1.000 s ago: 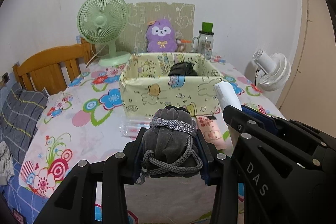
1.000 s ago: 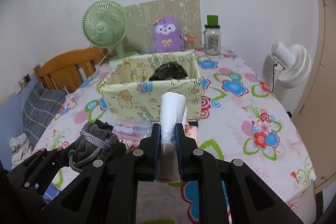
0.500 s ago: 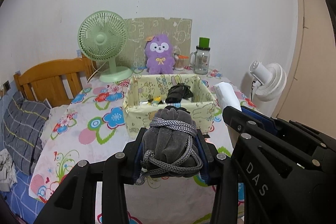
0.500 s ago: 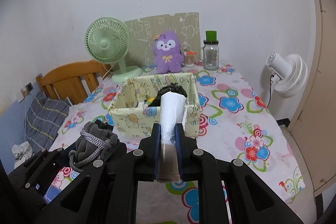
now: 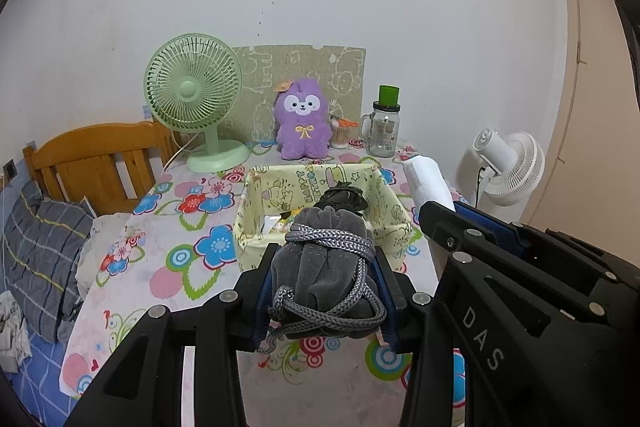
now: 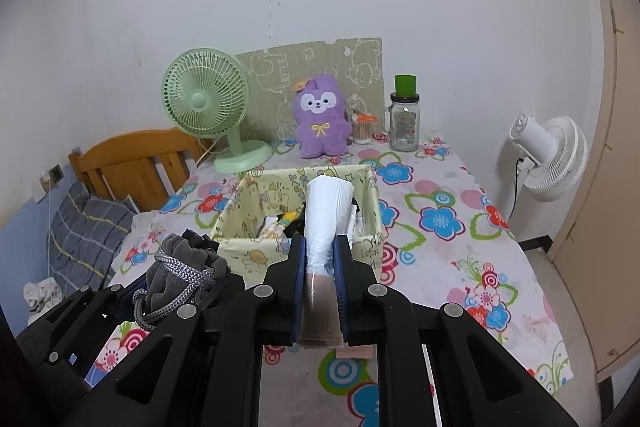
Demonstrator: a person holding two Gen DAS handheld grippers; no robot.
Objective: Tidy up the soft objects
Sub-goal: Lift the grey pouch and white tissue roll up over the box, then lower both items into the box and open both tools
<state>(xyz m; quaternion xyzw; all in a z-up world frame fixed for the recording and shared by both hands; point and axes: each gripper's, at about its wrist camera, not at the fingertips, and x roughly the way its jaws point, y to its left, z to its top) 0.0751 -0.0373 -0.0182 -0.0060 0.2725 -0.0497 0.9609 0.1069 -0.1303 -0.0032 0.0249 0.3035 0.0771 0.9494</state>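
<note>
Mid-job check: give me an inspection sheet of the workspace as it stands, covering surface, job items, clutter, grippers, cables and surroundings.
Surface: table under a flowered cloth.
Job's things: grey pouch and white roll both held; yellow fabric box already holds items.
Clutter: green fan, purple plush, jar along the wall.
Grippers: left gripper shut on the pouch; right gripper shut on the roll.
Cables: white fan's cord hangs beside the table.
Surroundings: wooden bed frame, pillow.

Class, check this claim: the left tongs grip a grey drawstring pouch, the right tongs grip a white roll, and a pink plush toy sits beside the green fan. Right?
Not quite: the left wrist view shows the plush toy is purple. The pouch, roll and fan are as stated.
</note>
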